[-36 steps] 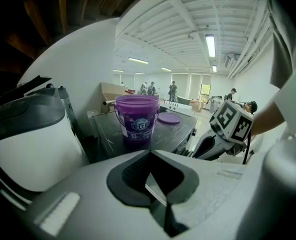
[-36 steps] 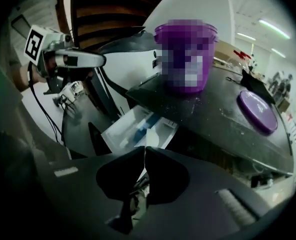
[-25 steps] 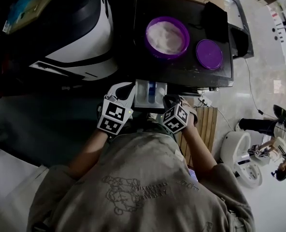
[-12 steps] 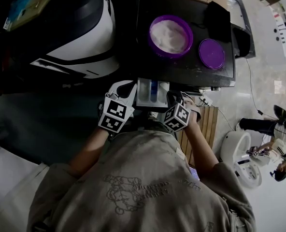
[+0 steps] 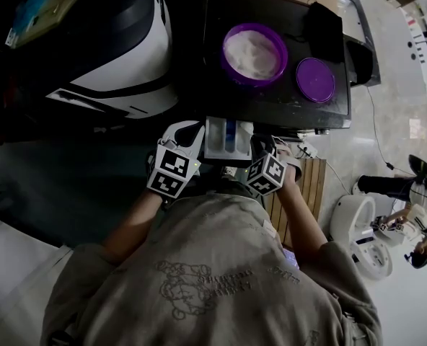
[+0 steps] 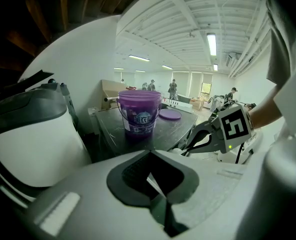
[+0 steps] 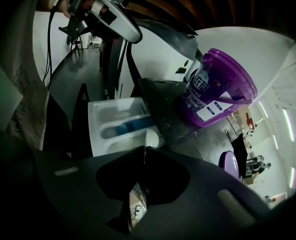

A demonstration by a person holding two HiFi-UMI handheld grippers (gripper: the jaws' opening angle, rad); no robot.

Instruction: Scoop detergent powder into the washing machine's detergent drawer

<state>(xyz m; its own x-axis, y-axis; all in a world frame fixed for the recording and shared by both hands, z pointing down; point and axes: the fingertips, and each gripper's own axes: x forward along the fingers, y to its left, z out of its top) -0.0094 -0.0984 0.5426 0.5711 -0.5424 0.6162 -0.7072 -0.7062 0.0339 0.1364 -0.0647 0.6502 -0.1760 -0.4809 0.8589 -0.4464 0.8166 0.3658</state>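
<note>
Scoop [image 7: 152, 138], pinched in our right gripper [image 7: 140, 164], sits at the open drawer's [image 5: 226, 139] edge; we judge compartments lie at 10 o'clock, tub [image 5: 254, 55] at 12. Left gripper [image 6: 154, 183] pressed together, empty.

The head view looks steeply down from above; both gripper views sit low and close, sharing the purple bucket [image 6: 139, 115].
</note>
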